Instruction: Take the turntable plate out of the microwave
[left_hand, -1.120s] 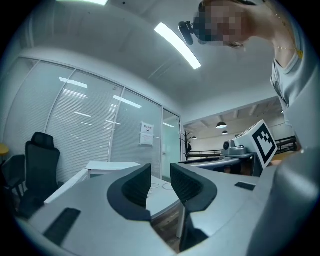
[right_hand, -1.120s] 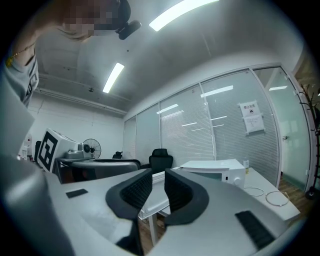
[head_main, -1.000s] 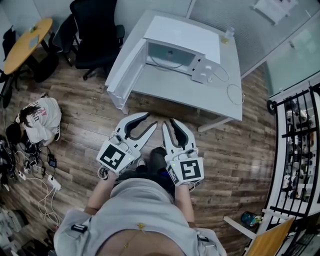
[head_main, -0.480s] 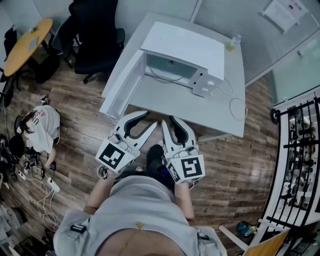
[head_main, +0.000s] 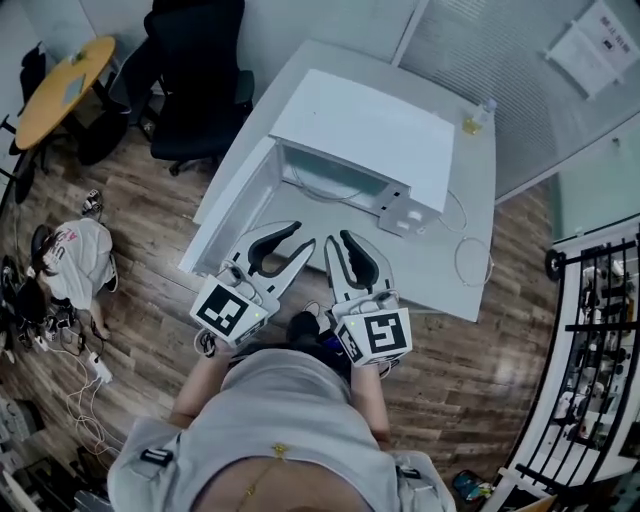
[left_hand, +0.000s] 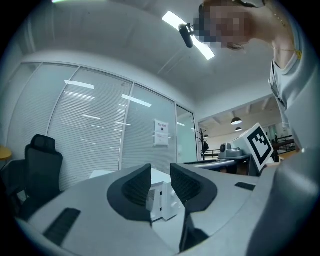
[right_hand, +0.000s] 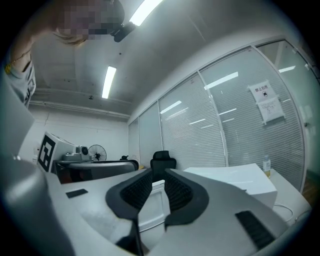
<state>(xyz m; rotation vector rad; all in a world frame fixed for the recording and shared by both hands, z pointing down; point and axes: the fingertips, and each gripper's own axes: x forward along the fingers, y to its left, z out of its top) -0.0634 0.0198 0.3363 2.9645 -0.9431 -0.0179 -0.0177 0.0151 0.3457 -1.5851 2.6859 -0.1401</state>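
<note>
Both grippers have moved up since a second ago: they were over the wood floor, now their tips sit over the near edge of the white table (head_main: 435, 268) that the microwave (head_main: 370, 135) sits on.

Far left of the microwave there's a round yellow table (head_main: 60, 78) and a person on the floor (head_main: 75, 255). Nearer, still on the left, is a black office chair (head_main: 195, 60).

The microwave's door (head_main: 232, 215) is swung open and sticks out just left of the left gripper (head_main: 300, 240). Its jaws are a little apart with nothing between them. Same goes for the right gripper (head_main: 337, 241).

The turntable plate (head_main: 328, 189) is still inside the cavity; only a pale curved rim shows.

Right of the microwave are a small bottle (head_main: 480, 115) and a looped cable (head_main: 468, 262), with a black rack (head_main: 600, 350) beyond.
</note>
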